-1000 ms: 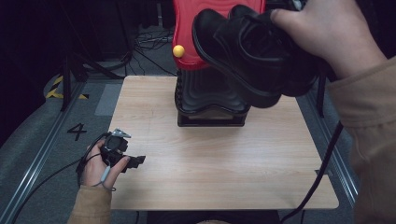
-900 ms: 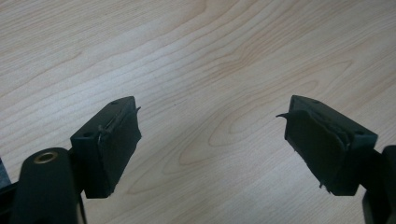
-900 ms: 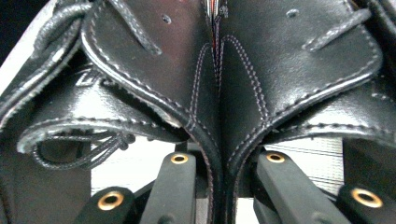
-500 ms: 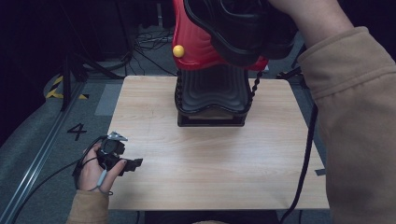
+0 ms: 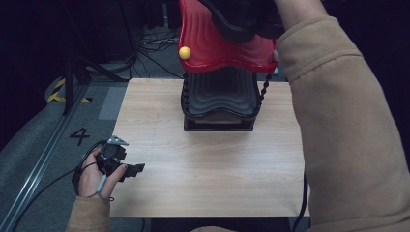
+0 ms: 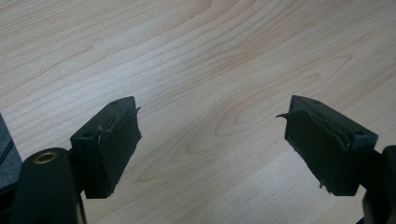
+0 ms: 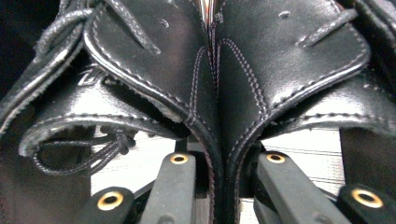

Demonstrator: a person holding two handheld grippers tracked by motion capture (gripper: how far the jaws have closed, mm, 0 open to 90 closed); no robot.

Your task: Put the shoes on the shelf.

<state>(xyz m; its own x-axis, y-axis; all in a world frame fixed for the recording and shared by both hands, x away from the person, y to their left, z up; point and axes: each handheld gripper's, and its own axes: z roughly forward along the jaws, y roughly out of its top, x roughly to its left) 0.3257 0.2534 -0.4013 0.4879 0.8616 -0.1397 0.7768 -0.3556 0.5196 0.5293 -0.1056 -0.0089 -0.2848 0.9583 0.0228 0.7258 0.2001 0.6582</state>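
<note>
The right gripper [image 7: 219, 186] pinches both black leather lace-up shoes [image 7: 219, 84] by their soft, pliable inner collars, a floppy load; the left gripper [image 6: 212, 140] gapes wide near the wooden table's [image 5: 203, 169] left edge.

I've got a pair of black leather shoes [image 7: 215, 93] pinched together, inner sides pressed against each other. Glossy leather, visible stitching along the edges, black laces [image 7: 100, 147] hanging loose at the side. In the high view the shoes [image 5: 241, 19] are lifted off the table at 12 o'clock, up at the top edge, only the dark sole and part of the upper showing. They hang over the red top of the shoe rack [image 5: 220, 48], which stands at the far middle of the table; contact with it I can't tell.
</note>
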